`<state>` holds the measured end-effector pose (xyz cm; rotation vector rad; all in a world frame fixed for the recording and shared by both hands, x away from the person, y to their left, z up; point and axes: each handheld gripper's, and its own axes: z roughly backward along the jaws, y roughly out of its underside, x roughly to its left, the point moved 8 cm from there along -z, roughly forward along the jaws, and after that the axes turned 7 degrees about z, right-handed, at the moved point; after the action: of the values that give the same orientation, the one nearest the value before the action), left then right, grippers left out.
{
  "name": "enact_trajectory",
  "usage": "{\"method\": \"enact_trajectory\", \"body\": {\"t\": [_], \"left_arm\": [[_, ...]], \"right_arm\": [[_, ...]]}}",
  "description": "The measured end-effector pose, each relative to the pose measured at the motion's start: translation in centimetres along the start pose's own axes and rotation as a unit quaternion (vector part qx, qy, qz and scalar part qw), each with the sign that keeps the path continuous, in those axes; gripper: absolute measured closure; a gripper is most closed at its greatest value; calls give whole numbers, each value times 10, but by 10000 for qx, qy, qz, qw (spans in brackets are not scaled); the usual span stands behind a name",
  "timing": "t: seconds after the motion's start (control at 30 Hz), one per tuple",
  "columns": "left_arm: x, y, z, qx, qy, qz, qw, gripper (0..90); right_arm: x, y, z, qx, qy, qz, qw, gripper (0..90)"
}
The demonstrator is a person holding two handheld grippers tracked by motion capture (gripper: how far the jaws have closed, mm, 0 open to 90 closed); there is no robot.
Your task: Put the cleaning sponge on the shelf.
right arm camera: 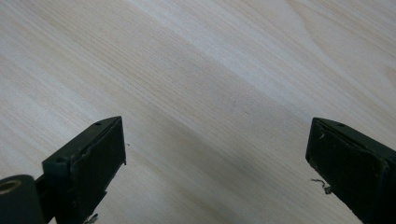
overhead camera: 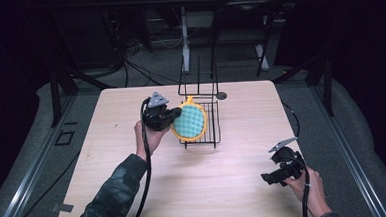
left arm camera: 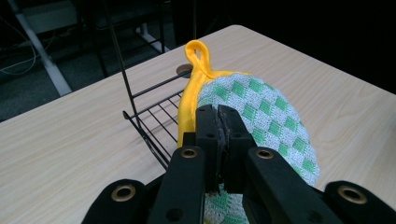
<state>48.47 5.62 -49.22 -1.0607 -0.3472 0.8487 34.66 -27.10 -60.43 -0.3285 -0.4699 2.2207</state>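
Potholder (overhead camera: 191, 120) is hanging clamped in the left hand-held gripper (left arm camera: 218, 122) over the wire rack (overhead camera: 203, 119) near the counter's far edge; lowering it slowly seems wise while the right hand-held gripper (right arm camera: 217, 158) is idling wide open.

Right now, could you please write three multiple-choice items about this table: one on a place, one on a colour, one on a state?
1. Where is the black wire rack?
A. near the table's far edge, at its middle
B. at the near left corner
C. on the floor

2. What colour is the pot holder's border?
A. red
B. yellow
C. blue

3. How is the right gripper?
A. shut on the pot holder
B. shut on the wire rack
C. open, holding nothing

Answers: 1 A, the high view shows the wire rack there. 2 B, its rim and loop are yellow. 3 C, its fingers stand apart over bare wood, while the left gripper grips the pot holder.
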Motion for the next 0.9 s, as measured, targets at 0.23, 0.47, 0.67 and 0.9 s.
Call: {"method": "enact_trajectory", "body": {"t": [0.23, 0.47, 0.67, 0.9], "left_arm": [[-2, 2, -9, 70, 17, 16, 10000, 881], [-1, 3, -16, 42, -36, 72, 10000, 881], [0, 5, -22, 64, -50, 147, 9999, 881], [5, 9, -35, 121, -78, 246, 9996, 881]], "right_arm": [[0, 0, 0, 12, 7, 2, 10000, 43], [0, 1, -1, 22, -5, 19, 10000, 43], [1, 1, -1, 21, -13, 7, 10000, 43], [1, 1, -1, 15, -28, 7, 10000, 42]]}}
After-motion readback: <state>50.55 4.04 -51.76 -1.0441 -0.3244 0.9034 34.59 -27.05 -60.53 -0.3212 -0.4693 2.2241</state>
